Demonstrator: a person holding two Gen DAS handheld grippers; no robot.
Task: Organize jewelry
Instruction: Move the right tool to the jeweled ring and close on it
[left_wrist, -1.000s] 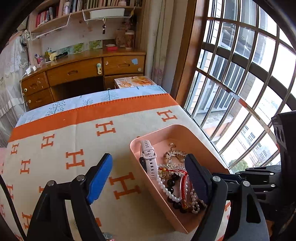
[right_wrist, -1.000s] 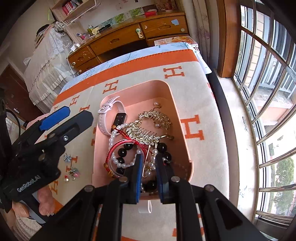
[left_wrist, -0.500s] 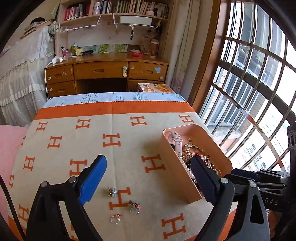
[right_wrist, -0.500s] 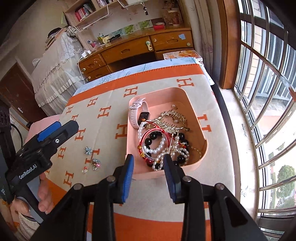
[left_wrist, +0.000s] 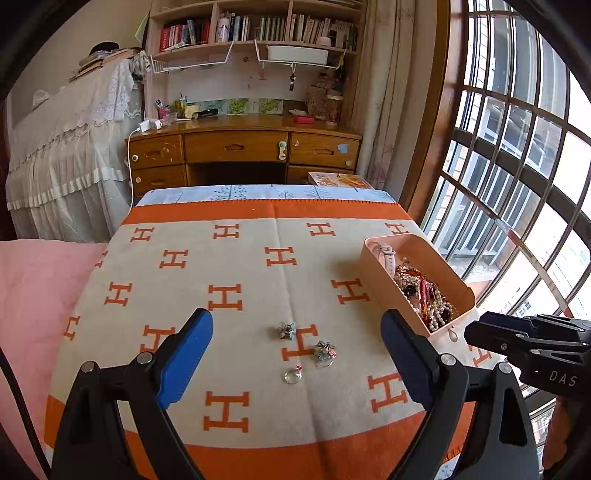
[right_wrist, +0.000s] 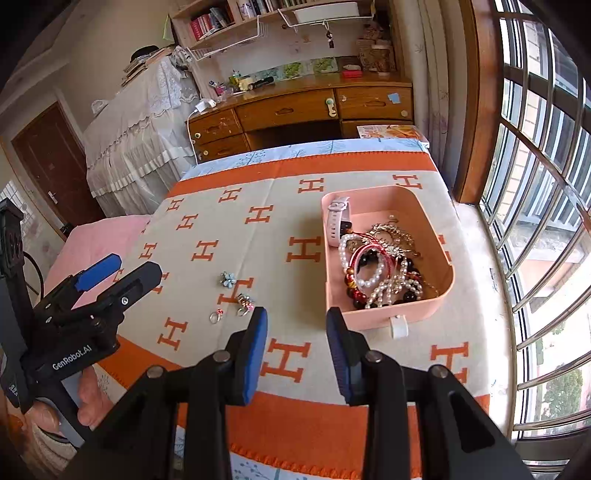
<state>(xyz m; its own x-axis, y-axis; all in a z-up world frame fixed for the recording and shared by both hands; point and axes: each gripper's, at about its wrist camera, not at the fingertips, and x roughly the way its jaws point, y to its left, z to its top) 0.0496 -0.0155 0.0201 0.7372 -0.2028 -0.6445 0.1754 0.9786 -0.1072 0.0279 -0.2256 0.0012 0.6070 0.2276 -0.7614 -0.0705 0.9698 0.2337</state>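
Blanket (left_wrist: 258, 266) (right_wrist: 266, 236), cream with orange H marks and an orange border, spread over the bed. Wooden desk (left_wrist: 243, 147) (right_wrist: 303, 107) beyond the far end, bookshelf (left_wrist: 251, 33) above it, barred window (left_wrist: 517, 184) along the right side.

Pink tray (left_wrist: 376, 273) (right_wrist: 428, 310) near the blanket's right edge, heaped with jewelry: pale pink watch (left_wrist: 387, 254) (right_wrist: 337, 218) at the far left corner, white pearl bracelets (right_wrist: 365, 280), red cord bangle (right_wrist: 369, 254), dark bead strands (right_wrist: 410, 291), gold chain piece (right_wrist: 391, 232).

Left gripper (left_wrist: 297, 365) (right_wrist: 118, 271) low over the blanket's near part, blue-padded jaws wide apart, holding nothing. Right gripper (right_wrist: 297, 354) (left_wrist: 476, 332) just short of the tray's near wall, jaws parted to a middling gap, also holding nothing.

Small pieces loose on the blanket left of the tray, well apart from it: pale blue flower piece (left_wrist: 286, 329) (right_wrist: 227, 278) farthest, multicoloured ring (left_wrist: 325, 352) (right_wrist: 243, 303) nearer, clear ring with a pink stone (left_wrist: 293, 374) (right_wrist: 216, 315) nearest. All three within the span of the left jaws in the left wrist view, none touched.
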